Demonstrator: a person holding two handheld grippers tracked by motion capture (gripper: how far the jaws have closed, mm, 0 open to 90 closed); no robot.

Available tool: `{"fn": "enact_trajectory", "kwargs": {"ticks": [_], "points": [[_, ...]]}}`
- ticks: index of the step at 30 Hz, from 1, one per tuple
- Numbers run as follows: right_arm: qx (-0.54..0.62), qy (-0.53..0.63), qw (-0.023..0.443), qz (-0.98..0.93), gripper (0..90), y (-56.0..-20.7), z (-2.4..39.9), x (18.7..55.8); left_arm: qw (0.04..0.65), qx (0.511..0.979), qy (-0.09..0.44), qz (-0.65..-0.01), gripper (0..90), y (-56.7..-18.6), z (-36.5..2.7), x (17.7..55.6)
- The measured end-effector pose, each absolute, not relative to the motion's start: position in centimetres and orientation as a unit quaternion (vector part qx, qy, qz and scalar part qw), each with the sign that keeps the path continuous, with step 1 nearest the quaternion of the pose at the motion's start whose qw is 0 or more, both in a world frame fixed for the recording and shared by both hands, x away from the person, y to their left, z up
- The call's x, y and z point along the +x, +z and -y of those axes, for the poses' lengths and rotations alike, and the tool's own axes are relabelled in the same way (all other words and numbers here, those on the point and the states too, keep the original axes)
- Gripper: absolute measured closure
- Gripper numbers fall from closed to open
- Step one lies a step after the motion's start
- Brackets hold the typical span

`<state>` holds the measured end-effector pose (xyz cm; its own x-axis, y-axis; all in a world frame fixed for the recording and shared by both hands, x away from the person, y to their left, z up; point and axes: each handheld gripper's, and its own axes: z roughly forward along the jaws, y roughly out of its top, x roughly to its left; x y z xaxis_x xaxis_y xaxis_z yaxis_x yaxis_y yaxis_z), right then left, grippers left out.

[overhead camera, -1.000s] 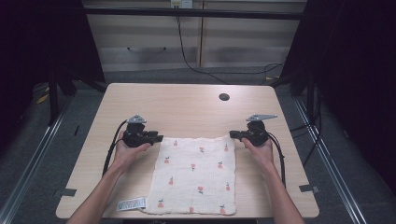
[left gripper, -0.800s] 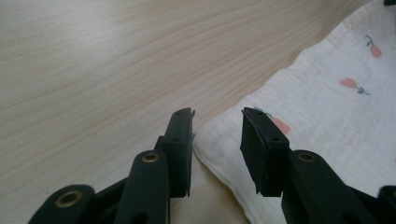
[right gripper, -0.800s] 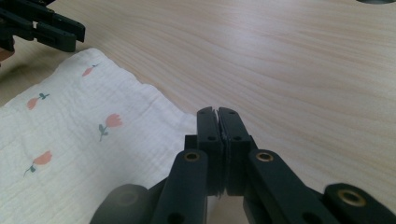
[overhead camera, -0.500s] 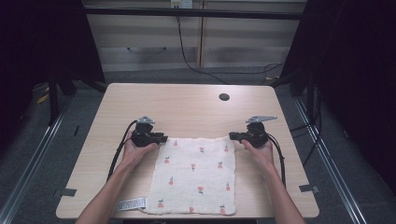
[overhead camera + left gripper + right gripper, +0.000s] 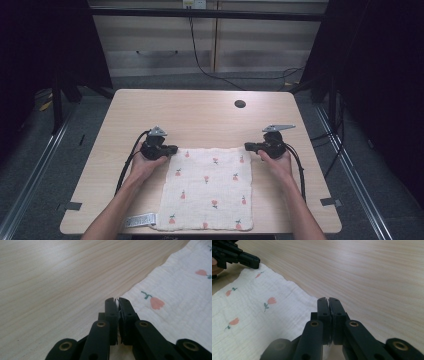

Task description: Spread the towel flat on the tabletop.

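A white cloth (image 5: 210,187) printed with small pink tulips lies flat on the wooden table (image 5: 200,115), reaching its front edge. My left gripper (image 5: 175,149) is at the cloth's far left corner. Its jaws have just been closing and now pinch a sliver of white cloth (image 5: 175,302) at the left gripper's (image 5: 116,301) tips. My right gripper (image 5: 246,146) is at the far right corner, and in its own view the right gripper (image 5: 328,300) is shut where the cloth (image 5: 262,315) edge runs in. The left gripper (image 5: 257,262) shows across the cloth there.
A white label strip (image 5: 141,220) lies at the table's front left beside the cloth. A dark round hole (image 5: 240,104) sits in the tabletop at the back right. Bare wood stretches behind both grippers. Cables trail from each gripper along the forearms.
The left hand has shifted a little to the right onto the cloth's corner and its jaws have shut there. The right hand and the cloth have stayed put.
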<state>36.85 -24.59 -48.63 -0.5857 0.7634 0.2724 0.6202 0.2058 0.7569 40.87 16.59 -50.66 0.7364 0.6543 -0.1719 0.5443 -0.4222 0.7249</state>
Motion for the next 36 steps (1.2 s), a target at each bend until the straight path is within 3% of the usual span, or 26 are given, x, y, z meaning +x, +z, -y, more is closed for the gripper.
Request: {"fn": "enact_trajectory", "kwargs": {"ticks": [36], "points": [[0.431, 0.482, 0.133, -0.751, 88.9, -43.7, 25.9, 37.4, 0.493, 0.798, 0.088, -0.336, 86.5, -43.9, -18.1, 40.6]]}}
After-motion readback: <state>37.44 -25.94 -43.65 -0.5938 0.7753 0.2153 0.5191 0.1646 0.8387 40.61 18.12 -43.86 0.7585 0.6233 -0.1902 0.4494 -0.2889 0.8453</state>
